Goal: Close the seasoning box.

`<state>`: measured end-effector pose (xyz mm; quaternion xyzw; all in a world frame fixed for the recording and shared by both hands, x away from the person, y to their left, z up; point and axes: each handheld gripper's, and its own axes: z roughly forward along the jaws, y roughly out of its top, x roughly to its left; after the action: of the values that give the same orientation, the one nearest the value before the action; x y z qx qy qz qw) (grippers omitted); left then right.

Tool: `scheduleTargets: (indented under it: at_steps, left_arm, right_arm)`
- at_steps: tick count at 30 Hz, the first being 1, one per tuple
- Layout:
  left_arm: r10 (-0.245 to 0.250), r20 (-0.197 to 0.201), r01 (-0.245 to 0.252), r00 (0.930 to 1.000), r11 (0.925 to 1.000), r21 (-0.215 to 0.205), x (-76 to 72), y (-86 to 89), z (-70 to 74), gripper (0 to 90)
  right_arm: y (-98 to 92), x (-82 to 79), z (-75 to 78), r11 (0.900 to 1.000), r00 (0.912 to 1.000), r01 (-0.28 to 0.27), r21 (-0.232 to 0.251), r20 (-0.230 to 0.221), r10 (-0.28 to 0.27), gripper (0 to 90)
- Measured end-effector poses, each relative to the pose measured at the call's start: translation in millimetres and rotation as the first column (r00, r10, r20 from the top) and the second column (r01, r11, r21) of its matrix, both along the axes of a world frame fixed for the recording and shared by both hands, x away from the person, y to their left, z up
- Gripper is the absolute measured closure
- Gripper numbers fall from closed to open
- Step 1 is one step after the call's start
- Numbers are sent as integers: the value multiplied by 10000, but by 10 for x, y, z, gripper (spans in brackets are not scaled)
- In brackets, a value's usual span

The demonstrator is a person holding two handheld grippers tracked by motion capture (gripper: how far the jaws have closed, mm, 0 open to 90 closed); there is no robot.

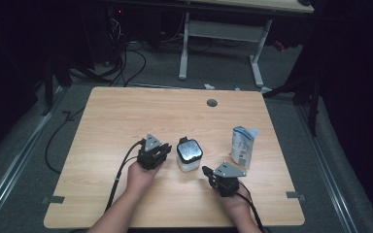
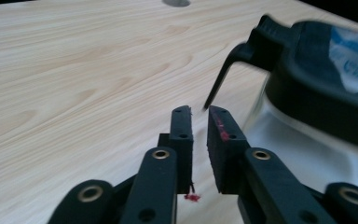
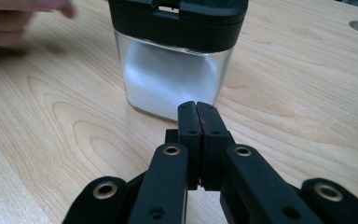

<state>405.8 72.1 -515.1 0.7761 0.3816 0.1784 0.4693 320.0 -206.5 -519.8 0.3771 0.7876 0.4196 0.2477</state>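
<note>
A clear square container (image 1: 189,155) with a black lid and white powder inside stands near the middle of the wooden table (image 1: 126,116). My left gripper (image 1: 167,147) sits just left of it, jaws a small gap apart with nothing between them. In the left gripper view the gripper (image 2: 199,116) points past the lid's black latch (image 2: 235,58), and the container (image 2: 317,88) looms close on the right. My right gripper (image 1: 205,170) lies at the container's front right, shut and empty. In the right gripper view its tips (image 3: 196,109) rest just short of the container's glass wall (image 3: 172,79).
A blue and white carton (image 1: 243,145) stands upright to the right of the container, close to my right gripper. A round cable hole (image 1: 211,103) lies farther back in the table. Fingers of the left hand (image 3: 23,18) show in the right gripper view. Cables trail over the front edge.
</note>
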Motion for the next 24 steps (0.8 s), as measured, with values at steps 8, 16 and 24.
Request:
scheduleTargets:
  at_steps: [8,16,24]
  left_arm:
    - [419,42,-421,9991,9969,668,-492,629,17,547]
    - [798,-282,-786,9964,9961,407,-618,920,-87,509]
    - [811,-112,-809,9966,9965,189,-605,938,-59,503]
  right_arm:
    - [-29,67,22,9995,9995,319,42,6,-319,895]
    - [-16,322,29,9954,9954,927,-235,-218,-933,896]
    - [62,458,18,9947,9947,963,-361,-338,-975,896]
